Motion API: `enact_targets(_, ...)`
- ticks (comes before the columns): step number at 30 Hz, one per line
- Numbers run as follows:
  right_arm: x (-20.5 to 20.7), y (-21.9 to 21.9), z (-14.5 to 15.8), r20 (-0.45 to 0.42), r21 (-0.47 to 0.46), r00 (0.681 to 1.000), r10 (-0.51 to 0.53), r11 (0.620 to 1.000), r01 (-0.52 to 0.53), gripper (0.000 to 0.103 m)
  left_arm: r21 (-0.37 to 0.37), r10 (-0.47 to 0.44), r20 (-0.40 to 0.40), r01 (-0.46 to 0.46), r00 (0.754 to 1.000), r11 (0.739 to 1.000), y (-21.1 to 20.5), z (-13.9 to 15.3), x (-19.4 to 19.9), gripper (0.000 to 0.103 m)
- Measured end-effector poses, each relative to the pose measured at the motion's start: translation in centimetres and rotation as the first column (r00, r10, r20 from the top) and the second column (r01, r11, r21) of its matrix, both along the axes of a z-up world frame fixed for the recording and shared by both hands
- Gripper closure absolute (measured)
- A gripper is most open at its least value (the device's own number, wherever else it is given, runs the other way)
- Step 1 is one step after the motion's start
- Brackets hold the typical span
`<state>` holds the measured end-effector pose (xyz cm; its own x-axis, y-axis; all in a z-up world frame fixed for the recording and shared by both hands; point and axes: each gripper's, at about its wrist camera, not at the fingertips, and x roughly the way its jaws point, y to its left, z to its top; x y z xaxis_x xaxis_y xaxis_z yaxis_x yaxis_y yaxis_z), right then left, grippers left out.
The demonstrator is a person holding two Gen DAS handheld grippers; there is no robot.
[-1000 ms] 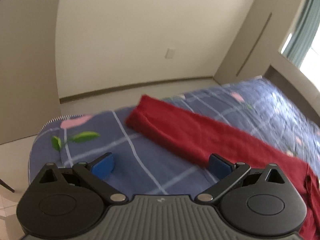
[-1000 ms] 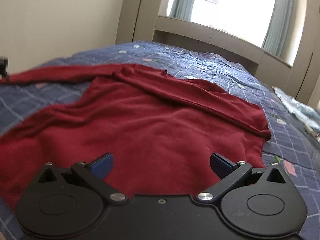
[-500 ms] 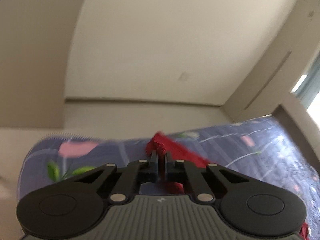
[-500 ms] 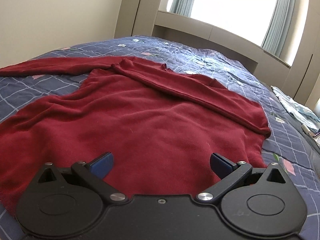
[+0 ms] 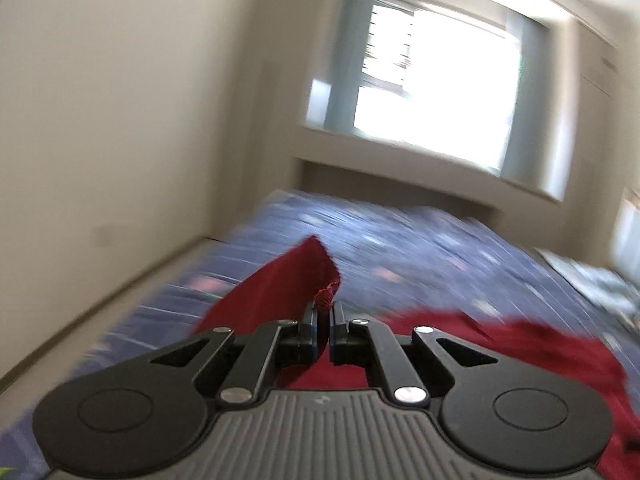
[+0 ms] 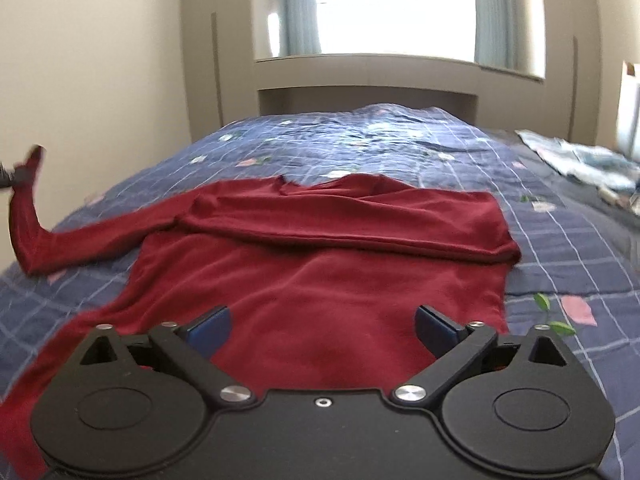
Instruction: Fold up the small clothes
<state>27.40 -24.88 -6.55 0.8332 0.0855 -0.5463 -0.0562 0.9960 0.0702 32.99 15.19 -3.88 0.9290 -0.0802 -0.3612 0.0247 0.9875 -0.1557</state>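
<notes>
A dark red long-sleeved top (image 6: 320, 264) lies spread on the blue checked quilt (image 6: 400, 144), with its right side folded across the chest. My left gripper (image 5: 325, 312) is shut on the cuff of the left sleeve (image 5: 280, 280) and holds it lifted above the bed. In the right wrist view that lifted sleeve (image 6: 24, 200) hangs at the far left, with the left gripper's tip (image 6: 8, 174) at the frame edge. My right gripper (image 6: 323, 326) is open and empty, just above the top's lower body.
The bed's headboard and window (image 6: 392, 4) are at the far end. A wall (image 6: 100, 60) runs along the bed's left side. A pile of pale patterned cloth (image 6: 580, 160) lies at the bed's right edge.
My left gripper closed on the sleeve cuff, lifted it off the quilt and swung round towards the window. My right gripper shifted to face the headboard, still open.
</notes>
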Motion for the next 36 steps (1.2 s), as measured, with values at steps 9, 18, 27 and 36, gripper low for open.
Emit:
enact_targets(9,0.1,-2.1,-1.0,-0.046,0.087,0.998,-0.039,0.995,0.043,0.017,0.101,-0.309,-0.160,0.327,0.937,0.940,-10.6,-4.5,-1.5,0.099)
enact_targets(18,2.8,-0.4,-1.7,-0.104,0.200,0.988,0.114,0.975,-0.092,0.032,0.000,-0.329,-0.304,0.346,0.894,0.938,-11.7,-7.4,-1.7,0.081)
enact_targets(27,8.4,4.1,-2.5,-0.167,0.331,0.932,0.321,0.909,-0.253,0.052,-0.042,-0.305,-0.266,0.305,0.915,0.951,-9.4,-5.6,-3.8,0.027)
enact_targets(36,10.9,8.2,-3.1,-0.175,0.361,0.884,0.434,0.863,-0.352,0.081,-0.008,-0.106,-0.227,0.107,0.968,0.994,-4.7,-3.9,-5.4,0.012)
